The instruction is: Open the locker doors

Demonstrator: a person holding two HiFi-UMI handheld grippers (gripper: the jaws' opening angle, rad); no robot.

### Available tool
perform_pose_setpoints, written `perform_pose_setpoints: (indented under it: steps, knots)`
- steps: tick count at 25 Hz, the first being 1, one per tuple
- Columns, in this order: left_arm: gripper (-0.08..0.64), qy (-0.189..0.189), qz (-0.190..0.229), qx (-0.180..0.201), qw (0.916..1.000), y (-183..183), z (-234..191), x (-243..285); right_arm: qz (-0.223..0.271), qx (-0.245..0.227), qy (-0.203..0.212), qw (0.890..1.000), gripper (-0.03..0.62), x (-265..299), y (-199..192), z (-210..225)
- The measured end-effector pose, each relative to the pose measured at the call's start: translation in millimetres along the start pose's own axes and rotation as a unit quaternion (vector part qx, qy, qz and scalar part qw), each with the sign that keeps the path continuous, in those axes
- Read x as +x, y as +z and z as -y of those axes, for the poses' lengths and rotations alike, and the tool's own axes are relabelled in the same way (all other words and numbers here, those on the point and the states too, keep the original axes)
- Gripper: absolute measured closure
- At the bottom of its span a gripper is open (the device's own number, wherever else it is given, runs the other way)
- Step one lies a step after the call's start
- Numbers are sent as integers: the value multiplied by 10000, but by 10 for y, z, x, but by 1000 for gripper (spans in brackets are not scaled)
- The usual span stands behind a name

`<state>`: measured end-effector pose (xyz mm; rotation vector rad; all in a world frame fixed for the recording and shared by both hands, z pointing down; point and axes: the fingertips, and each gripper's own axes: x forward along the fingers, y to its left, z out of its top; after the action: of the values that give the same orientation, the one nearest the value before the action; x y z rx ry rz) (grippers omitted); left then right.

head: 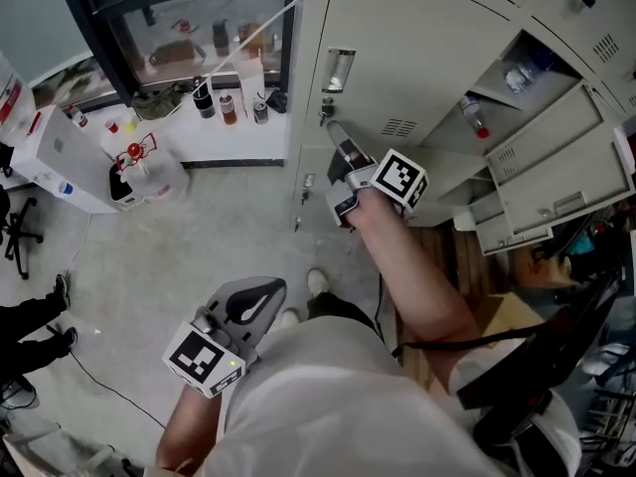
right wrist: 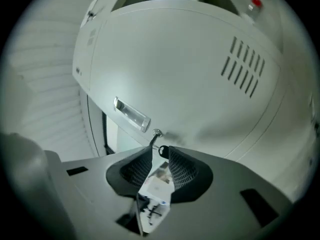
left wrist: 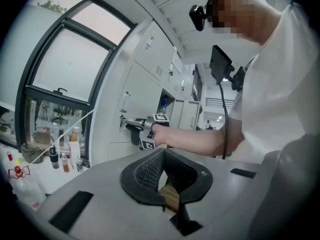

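Observation:
A closed grey locker door point(head: 407, 48) point(right wrist: 175, 59) has a recessed handle point(head: 338, 69) point(right wrist: 131, 115) and a lock with a key point(head: 326, 112) point(right wrist: 162, 150) below it. My right gripper point(head: 333, 127) point(right wrist: 160, 151) reaches up to that lock. Its jaws stand nearly together, shut on the key and its small black head. My left gripper point(head: 253, 301) point(left wrist: 162, 153) hangs low beside the person's waist, far from the lockers, shut with nothing in it. In the left gripper view the right gripper point(left wrist: 134, 125) shows at the lock from the side.
To the right, several locker doors point(head: 556, 177) hang open, with bottles point(head: 475, 115) on the shelves inside. A white ledge point(head: 229, 137) under the window carries small bottles. A white box point(head: 60, 162) and another person's shoes point(head: 62, 291) are at the left on the floor.

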<state>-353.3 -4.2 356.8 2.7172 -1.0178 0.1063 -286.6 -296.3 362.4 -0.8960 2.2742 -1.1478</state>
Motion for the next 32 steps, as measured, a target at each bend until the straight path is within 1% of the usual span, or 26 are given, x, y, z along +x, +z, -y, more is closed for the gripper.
perform_pose_setpoints:
  steps: [2, 3, 6, 7, 10, 15, 17, 18, 21, 25, 30, 32]
  knots:
    - [549, -45, 6, 21, 10000, -3, 4, 9, -188, -780, -322, 9963, 528, -69, 13, -20]
    - [549, -68, 12, 27, 10000, -5, 5, 12, -241, -1100, -396, 9928, 528, -91, 38, -61]
    - [549, -137, 21, 39, 9999, -12, 19, 8, -359, -1922, -408, 9798, 528, -82, 110, -287]
    - [549, -154, 21, 45, 9999, -13, 27, 8, -395, -2227, -387, 9733, 528, -58, 129, -378]
    - [549, -191, 43, 86, 9998, 8, 47, 22, -439, -3098, -366, 9491, 528, 25, 206, -618]
    - [549, -126, 98, 93, 9998, 37, 2, -31, -434, -4235, -558, 9031, 528, 209, 305, -860]
    - [549, -88, 117, 85, 9999, 37, -22, -55, -394, -4533, -618, 8883, 528, 289, 346, -931]
    - [549, -74, 127, 81, 9999, 37, -31, -66, -374, -4629, -640, 8833, 528, 330, 366, -955]
    - [549, -37, 145, 54, 9999, 31, -55, -112, -354, -4742, -738, 8766, 526, 452, 411, -958]
    - [549, 34, 164, 36, 9999, 30, -107, -176, -403, -5010, -947, 8593, 522, 570, 417, -921]
    - [549, 98, 200, 1, 9998, 17, -165, -244, -383, -5245, -1182, 8423, 519, 665, 415, -891]
    - [549, 108, 207, -17, 9997, 14, -178, -266, -348, -5301, -1243, 8380, 520, 669, 418, -891]
